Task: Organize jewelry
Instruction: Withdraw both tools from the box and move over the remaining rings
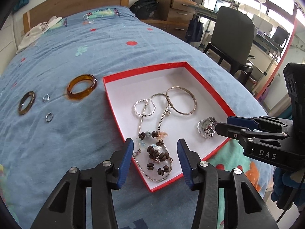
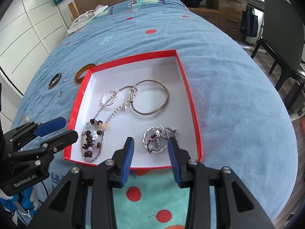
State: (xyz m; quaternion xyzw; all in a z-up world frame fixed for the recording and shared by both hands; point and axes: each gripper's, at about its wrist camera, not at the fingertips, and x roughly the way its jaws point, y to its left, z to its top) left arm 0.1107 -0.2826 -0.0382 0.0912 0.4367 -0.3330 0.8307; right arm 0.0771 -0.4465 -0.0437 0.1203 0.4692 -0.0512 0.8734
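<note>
Left wrist view, going left to right: on the blue bedspread (image 1: 57,137) lies a dark bangle (image 1: 26,102), then two small rings (image 1: 46,97) (image 1: 49,117), then an amber bangle (image 1: 82,87) just beside the left wall of a red box (image 1: 114,103). The box has a white floor. Inside it lie a twisted silver ring (image 1: 144,107), a beaded necklace (image 1: 154,148) trailing toward the near corner, a thin silver bangle (image 1: 181,103) and, near the right wall, a watch (image 1: 206,127). The left gripper (image 1: 154,159) hangs over the near corner with its jaws wide apart and nothing between them. At the right edge the right gripper (image 1: 222,126) reaches in, its tips just beside the watch.

Right wrist view, left to right: the left gripper (image 2: 63,127) sits at the box's (image 2: 190,99) left wall, jaws apart. The necklace (image 2: 93,141) lies by that wall, the twisted ring (image 2: 110,98) and silver bangle (image 2: 150,99) farther back. The right gripper (image 2: 150,148) has its jaws parted on either side of the watch (image 2: 158,139); the right pad (image 2: 174,162) looks to be touching the strap, the left pad (image 2: 127,158) stands clear.
</note>
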